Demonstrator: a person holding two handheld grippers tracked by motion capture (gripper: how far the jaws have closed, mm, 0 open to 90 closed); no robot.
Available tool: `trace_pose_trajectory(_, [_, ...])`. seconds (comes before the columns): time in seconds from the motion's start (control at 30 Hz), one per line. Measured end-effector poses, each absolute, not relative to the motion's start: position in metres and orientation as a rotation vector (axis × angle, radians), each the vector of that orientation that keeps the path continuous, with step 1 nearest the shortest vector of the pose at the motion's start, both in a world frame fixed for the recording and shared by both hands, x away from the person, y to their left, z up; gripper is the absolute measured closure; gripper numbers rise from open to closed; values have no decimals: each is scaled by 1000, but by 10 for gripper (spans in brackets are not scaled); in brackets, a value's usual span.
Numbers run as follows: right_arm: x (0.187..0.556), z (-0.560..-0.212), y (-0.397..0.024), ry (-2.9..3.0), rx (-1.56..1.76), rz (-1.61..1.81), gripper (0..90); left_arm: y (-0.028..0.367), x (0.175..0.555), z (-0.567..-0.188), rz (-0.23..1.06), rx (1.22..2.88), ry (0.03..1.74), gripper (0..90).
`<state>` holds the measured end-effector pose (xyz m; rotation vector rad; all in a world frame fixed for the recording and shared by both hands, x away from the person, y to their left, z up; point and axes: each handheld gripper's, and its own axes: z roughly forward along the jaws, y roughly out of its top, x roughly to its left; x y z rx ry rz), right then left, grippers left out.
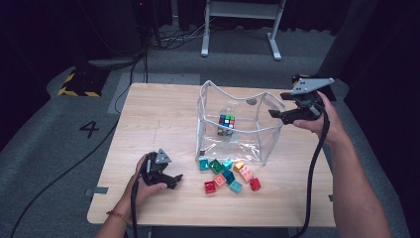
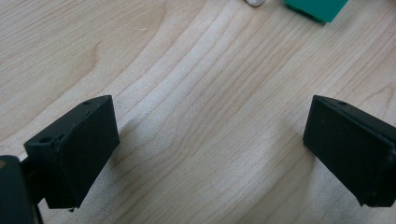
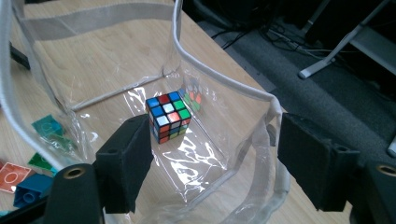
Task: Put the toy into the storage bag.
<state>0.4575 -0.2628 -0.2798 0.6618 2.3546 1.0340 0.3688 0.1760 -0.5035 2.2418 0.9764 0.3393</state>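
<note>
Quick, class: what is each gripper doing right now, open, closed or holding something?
Left gripper: open, nothing between its jaws, over bare table.
Right gripper: open, holding nothing, above the clear bag.

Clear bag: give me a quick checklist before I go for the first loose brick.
1. Clear bag upright with its mouth open: ok.
2. Puzzle cube resting on the bag's floor: ok.
3. Right gripper jaws open, nothing between the pads: ok.
4. Right gripper free of the bag's white rim: cannot tell; the rim runs close by the jaws.
5. Left gripper open above bare wooden table, nothing held: ok.
6. Toy bricks bunched on the table in front of the bag, none inside it yet: ok.
</note>
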Motion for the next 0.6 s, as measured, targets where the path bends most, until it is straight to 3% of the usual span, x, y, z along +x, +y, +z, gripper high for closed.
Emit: trace_pose_trajectory(0.6, [403,-287,-300,2192,697,1127,234,176,369,-504,339,2243,976,35])
